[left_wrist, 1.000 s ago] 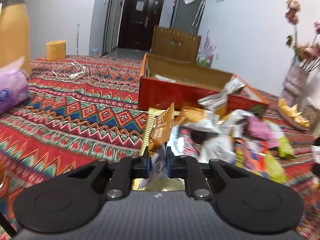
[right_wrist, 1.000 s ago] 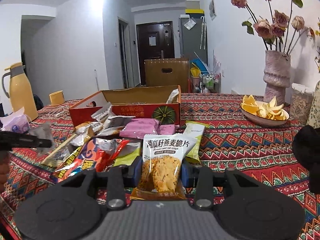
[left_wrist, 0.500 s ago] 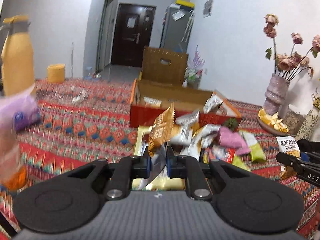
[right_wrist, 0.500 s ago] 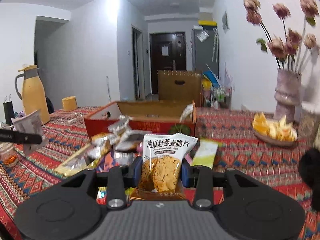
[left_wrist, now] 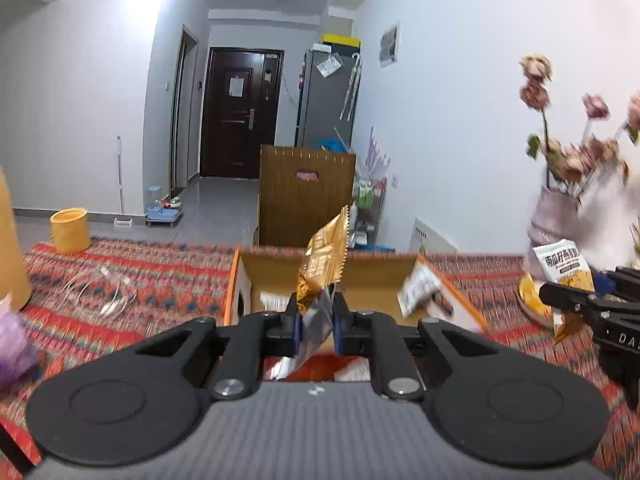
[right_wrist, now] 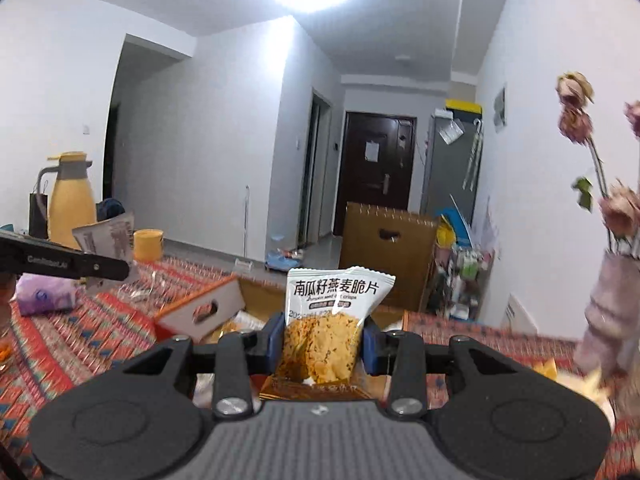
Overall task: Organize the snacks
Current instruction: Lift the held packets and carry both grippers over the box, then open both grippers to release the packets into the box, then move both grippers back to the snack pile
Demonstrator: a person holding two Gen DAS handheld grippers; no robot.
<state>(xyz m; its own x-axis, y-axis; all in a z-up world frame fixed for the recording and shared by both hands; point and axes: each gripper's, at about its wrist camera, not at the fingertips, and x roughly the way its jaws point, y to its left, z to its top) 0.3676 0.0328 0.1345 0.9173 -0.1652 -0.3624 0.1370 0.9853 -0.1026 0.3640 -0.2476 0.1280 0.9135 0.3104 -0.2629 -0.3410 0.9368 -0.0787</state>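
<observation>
Both grippers have risen since half a second ago: the loose heap of snacks that lay in front of the box has dropped out of both views, and the open cardboard box (left_wrist: 372,276) now sits straight ahead at 12 o'clock of the left gripper (left_wrist: 316,322). That gripper is still closed narrow on a gold and silver snack packet (left_wrist: 324,264), whose crimped top stands up in front of the box's far wall. The right gripper (right_wrist: 322,338) keeps a wider grip on the white oat-crisp packet (right_wrist: 334,312), held upright with the box (right_wrist: 224,304) just behind it from 10 to 12 o'clock. The left view alone shows the inside of the box with a white packet (left_wrist: 418,290) leaning on its right wall, and the right gripper with its packet (left_wrist: 562,264) coming in at 3 o'clock by the blurred flower vase (left_wrist: 556,220). The right view alone shows the yellow thermos (right_wrist: 70,200), the purple pack (right_wrist: 44,294) on the patterned tablecloth (right_wrist: 72,340) at 9 o'clock, and the left gripper's black finger (right_wrist: 76,266) with its packet seen from the back.
</observation>
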